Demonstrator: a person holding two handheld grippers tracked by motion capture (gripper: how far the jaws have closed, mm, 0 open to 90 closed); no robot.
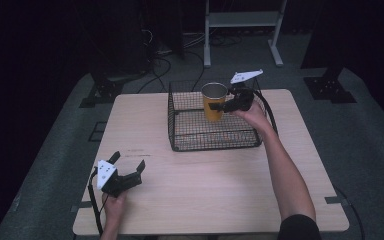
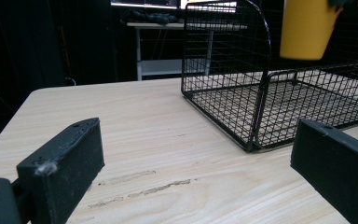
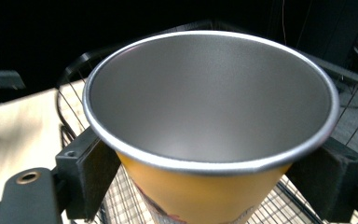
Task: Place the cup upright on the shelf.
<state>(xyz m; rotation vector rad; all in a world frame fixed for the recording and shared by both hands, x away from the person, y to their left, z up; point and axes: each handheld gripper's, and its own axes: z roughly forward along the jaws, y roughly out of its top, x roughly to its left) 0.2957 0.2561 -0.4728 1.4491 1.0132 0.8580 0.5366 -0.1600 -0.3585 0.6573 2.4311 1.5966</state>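
Yellow steel-lined cup (image 1: 214, 101), its print unreadable, hangs above the black wire basket (image 1: 212, 136), pinched by the right gripper (image 1: 230, 104). Left gripper (image 1: 128, 166) fingers gape empty over the worktop (image 1: 215, 187).

Pale wood table (image 1: 205, 190) w/ scuff marks near its left front, on grey carpet; white metal rack (image 1: 242, 20) & cables behind, in dark.

Light wood table (image 1: 205, 180); black wire basket (image 1: 180, 125) on it.
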